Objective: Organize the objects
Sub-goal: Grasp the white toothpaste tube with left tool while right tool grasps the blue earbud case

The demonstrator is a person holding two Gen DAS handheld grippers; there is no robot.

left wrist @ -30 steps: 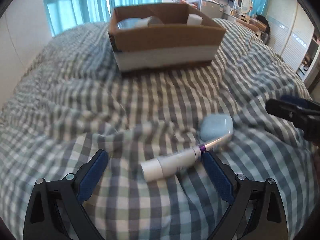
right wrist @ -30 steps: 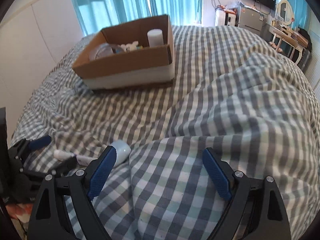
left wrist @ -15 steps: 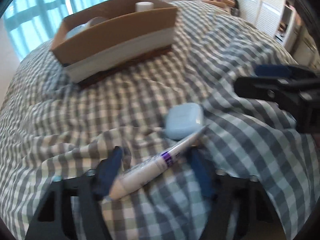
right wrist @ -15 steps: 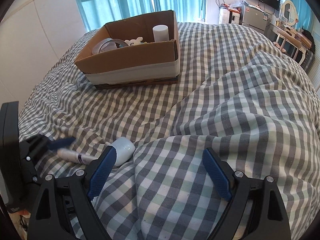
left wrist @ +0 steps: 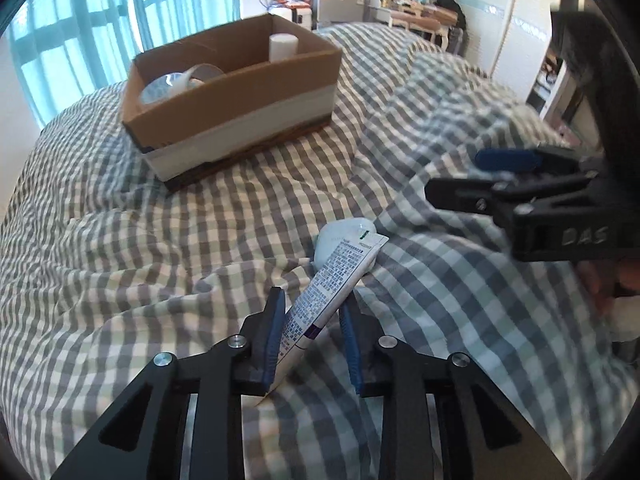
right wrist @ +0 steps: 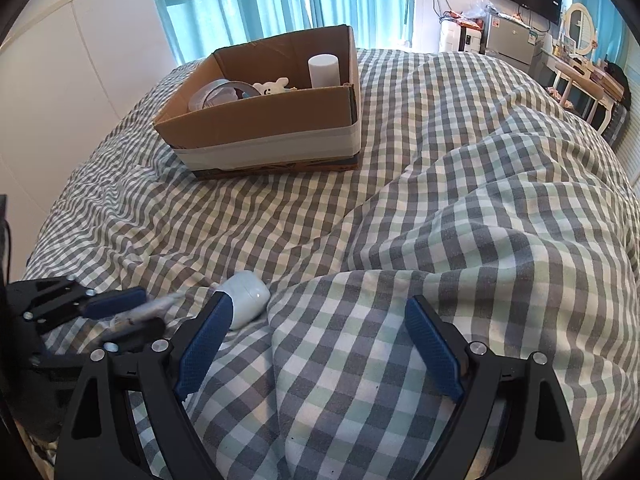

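The light, soft, slippery tube (left wrist: 332, 292), best taken near its stiffer cap end, is pinched on the checked quilt (left wrist: 160, 248) by the nearly closed left gripper (left wrist: 310, 316), its printed label hidden from the wide-open, empty right gripper (right wrist: 320, 344), whose view alone shows the cardboard box (right wrist: 272, 128) contents fully.

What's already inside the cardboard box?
The brown cardboard box holds a white cylinder standing upright, a small white figure toy and a clear tape roll. Its near wall hides the floor and anything lower.
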